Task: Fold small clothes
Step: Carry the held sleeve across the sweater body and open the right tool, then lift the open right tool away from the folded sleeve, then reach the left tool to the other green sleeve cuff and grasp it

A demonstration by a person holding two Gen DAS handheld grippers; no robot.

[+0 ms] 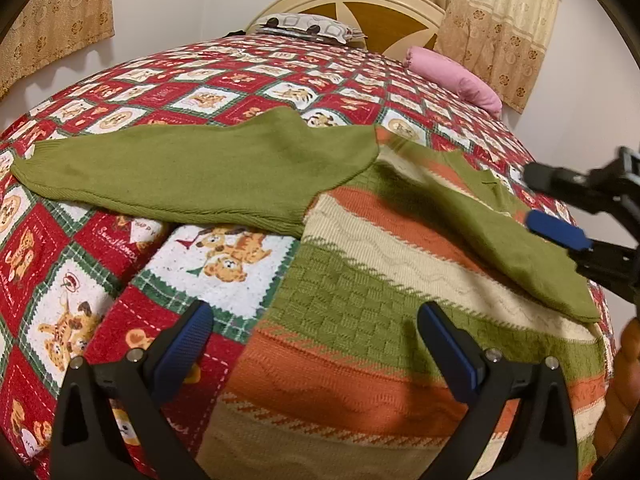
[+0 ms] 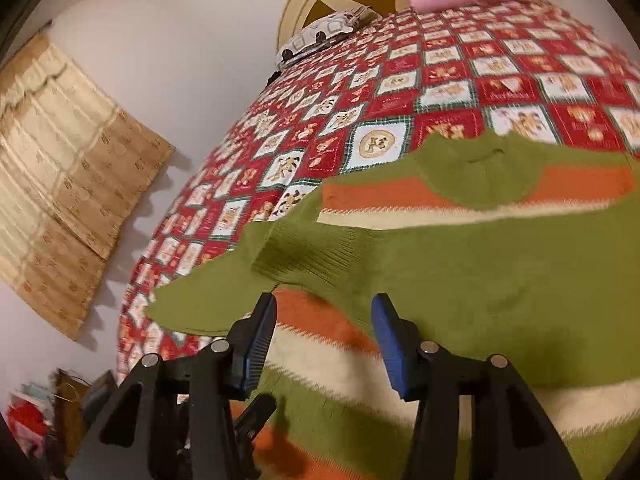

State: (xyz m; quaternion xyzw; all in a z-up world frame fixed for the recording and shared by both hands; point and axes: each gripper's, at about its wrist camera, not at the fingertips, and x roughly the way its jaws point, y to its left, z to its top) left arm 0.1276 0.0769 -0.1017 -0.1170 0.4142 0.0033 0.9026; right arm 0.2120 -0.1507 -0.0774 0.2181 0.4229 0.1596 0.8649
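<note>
A knitted sweater (image 1: pixel 360 320) with green, orange and cream stripes lies flat on the bed. One green sleeve (image 1: pixel 180 176) stretches out to the left over the quilt. The other green sleeve (image 1: pixel 516 248) lies folded across the body, its ribbed cuff (image 2: pixel 308 256) just beyond my right gripper (image 2: pixel 324 316). That gripper is open over the sweater, with nothing pinched between its blue pads. From the left wrist view the right gripper (image 1: pixel 548 204) shows at the right edge, by the folded sleeve. My left gripper (image 1: pixel 314 320) is open low over the sweater's hem side, one finger over the quilt.
A red patchwork quilt (image 1: pixel 120 248) with bear pictures covers the bed. A pink pillow (image 1: pixel 460 76) and a patterned pillow (image 1: pixel 308 26) lie by the cream headboard (image 1: pixel 360 0). Curtains hang on both sides. Clutter (image 2: pixel 48 412) sits on the floor beside the bed.
</note>
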